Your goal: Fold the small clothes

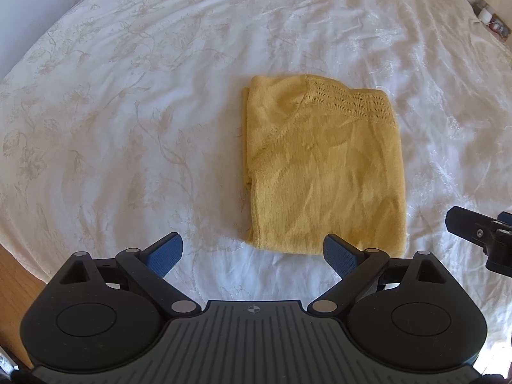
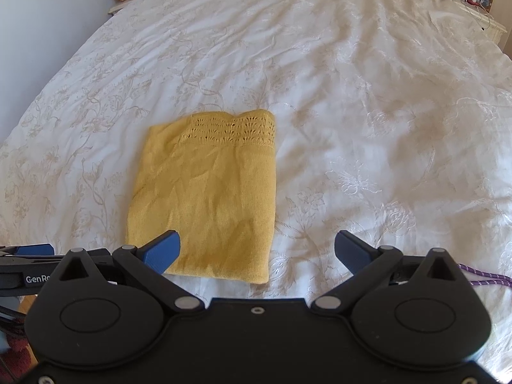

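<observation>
Lying flat on the bedspread (image 1: 160, 96) — yellow knit top (image 1: 323, 166), folded rectangular, lacy-edged — both grippers (image 1: 252, 251) (image 2: 257, 249) spread, empty.

Both the left gripper (image 1: 252, 251) and the right gripper (image 2: 257, 248) are black plastic with blue textured fingertips (image 1: 164, 254), silver pivot pins and round side discs.

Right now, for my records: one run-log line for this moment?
yellow top: folded, flat on bedspread | left gripper: open, empty | right gripper: open, empty

Yellow knit garment (image 1: 323, 166), matt embroidered bedspread (image 1: 128, 112)
</observation>
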Demonstrator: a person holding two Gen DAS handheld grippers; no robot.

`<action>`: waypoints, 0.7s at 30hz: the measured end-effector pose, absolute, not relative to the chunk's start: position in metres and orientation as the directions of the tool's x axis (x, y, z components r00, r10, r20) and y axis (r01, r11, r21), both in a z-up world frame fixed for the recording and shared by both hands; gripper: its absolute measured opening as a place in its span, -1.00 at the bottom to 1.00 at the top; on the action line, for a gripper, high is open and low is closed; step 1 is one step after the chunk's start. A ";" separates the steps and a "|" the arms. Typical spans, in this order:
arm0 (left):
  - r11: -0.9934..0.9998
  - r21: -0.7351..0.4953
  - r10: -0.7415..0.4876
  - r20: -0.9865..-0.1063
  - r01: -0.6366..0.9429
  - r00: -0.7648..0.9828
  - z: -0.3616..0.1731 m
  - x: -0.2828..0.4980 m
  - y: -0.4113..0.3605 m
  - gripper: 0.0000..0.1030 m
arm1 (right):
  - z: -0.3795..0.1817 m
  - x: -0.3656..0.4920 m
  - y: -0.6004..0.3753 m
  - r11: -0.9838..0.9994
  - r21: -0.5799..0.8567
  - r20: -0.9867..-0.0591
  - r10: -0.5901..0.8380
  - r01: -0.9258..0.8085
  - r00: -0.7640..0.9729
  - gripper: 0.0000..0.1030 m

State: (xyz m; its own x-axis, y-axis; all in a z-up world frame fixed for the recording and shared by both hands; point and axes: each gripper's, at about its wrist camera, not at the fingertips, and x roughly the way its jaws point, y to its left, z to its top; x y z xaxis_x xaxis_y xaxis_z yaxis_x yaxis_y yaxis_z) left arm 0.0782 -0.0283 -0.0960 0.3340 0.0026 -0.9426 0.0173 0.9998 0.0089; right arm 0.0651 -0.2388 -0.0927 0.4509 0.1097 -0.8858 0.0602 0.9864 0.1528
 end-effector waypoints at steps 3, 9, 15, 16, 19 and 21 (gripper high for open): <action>1.000 0.015 0.008 -0.945 0.019 0.327 -0.098 0.080 -0.030 0.86 | -0.095 0.068 -0.240 0.985 0.160 -0.887 0.116 0.062 0.447 0.98; 0.999 0.024 0.016 -0.949 0.021 0.316 -0.102 0.084 -0.035 0.86 | -0.103 0.074 -0.245 0.983 0.173 -0.894 0.129 0.066 0.428 0.98; 0.999 0.034 0.027 -0.954 0.018 0.300 -0.107 0.089 -0.039 0.86 | -0.112 0.082 -0.252 0.981 0.183 -0.902 0.142 0.063 0.407 0.98; 0.999 0.035 0.028 -0.954 0.019 0.298 -0.108 0.090 -0.040 0.86 | -0.113 0.083 -0.252 0.981 0.185 -0.903 0.144 0.063 0.404 0.98; 0.999 0.040 0.032 -0.956 0.021 0.292 -0.110 0.092 -0.043 0.86 | -0.118 0.086 -0.255 0.979 0.192 -0.906 0.153 0.062 0.395 0.98; 0.999 0.043 0.035 -0.957 0.022 0.289 -0.112 0.094 -0.045 0.86 | -0.120 0.089 -0.256 0.979 0.196 -0.908 0.158 0.060 0.388 0.98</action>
